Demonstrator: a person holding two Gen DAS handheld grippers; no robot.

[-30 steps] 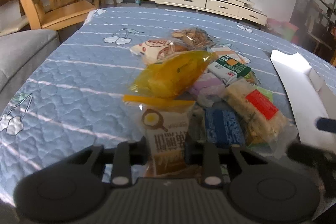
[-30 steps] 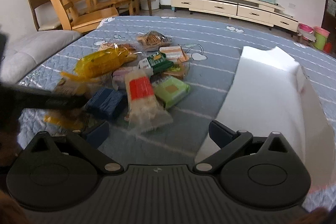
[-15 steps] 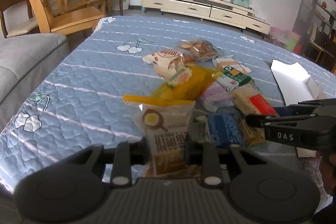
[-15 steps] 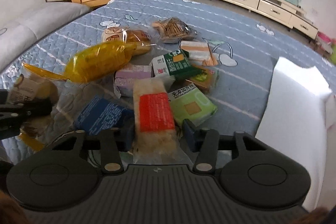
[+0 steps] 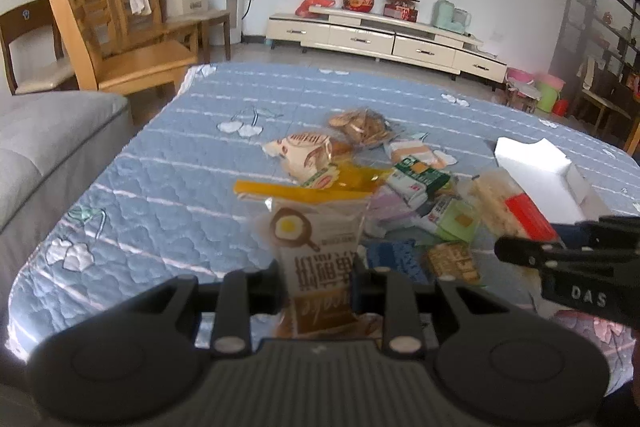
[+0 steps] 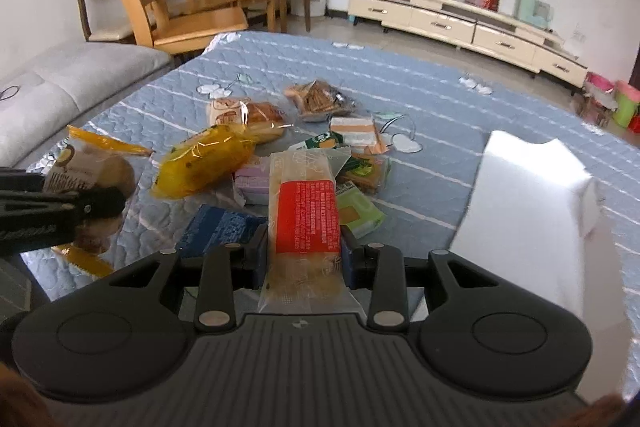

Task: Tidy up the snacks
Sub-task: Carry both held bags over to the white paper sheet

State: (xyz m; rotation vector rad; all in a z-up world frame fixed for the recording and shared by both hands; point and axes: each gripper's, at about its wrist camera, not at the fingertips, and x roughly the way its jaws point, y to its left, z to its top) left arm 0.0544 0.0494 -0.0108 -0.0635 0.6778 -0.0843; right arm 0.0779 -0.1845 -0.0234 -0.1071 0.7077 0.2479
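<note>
Left wrist view: left gripper (image 5: pixel 316 277) clamped on the egg-print snack bag (image 5: pixel 316 247), clear of the quilt (image 5: pixel 168 195) | right gripper (image 6: pixel 304 251) clamped on the red-label packet (image 6: pixel 306 217) above the snack pile (image 6: pixel 288 151) | advice: carry both level to the white box (image 6: pixel 528 195), one at a time, gripping firmly.

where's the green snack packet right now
In the right wrist view the green snack packet lies on the blue quilt, right of the red-labelled pack clamped in the right gripper.
</note>
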